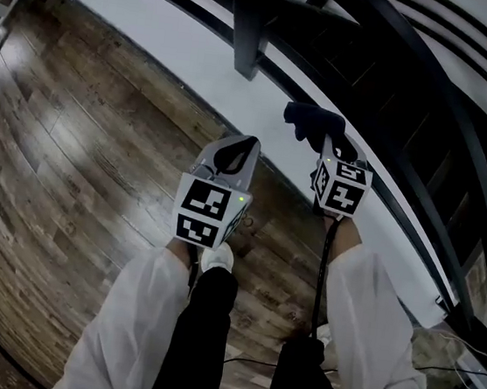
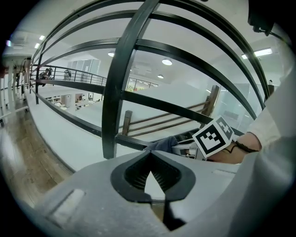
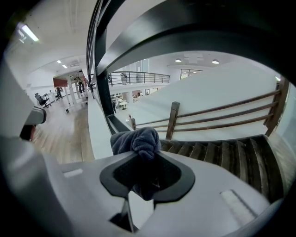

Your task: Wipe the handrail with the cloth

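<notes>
The black metal handrail (image 1: 430, 106) runs diagonally across the upper right of the head view, with thinner bars below it. My right gripper (image 1: 327, 143) is shut on a bunched dark cloth (image 1: 312, 120), held beside the lower bars. In the right gripper view the cloth (image 3: 137, 140) bulges out of the jaws and the thick handrail (image 3: 194, 37) arches overhead, apart from the cloth. My left gripper (image 1: 246, 144) hangs to the left over the white ledge, shut with nothing in it. Its tip (image 2: 149, 155) faces a vertical railing post (image 2: 121, 78).
A white ledge (image 1: 157, 38) borders the wooden floor (image 1: 64, 150). Beyond the railing a staircase (image 3: 222, 152) with a wooden banister (image 3: 174, 118) drops away. The person's white sleeves and dark trousers (image 1: 203, 343) fill the bottom of the head view, and a cable (image 1: 321, 278) trails from the right gripper.
</notes>
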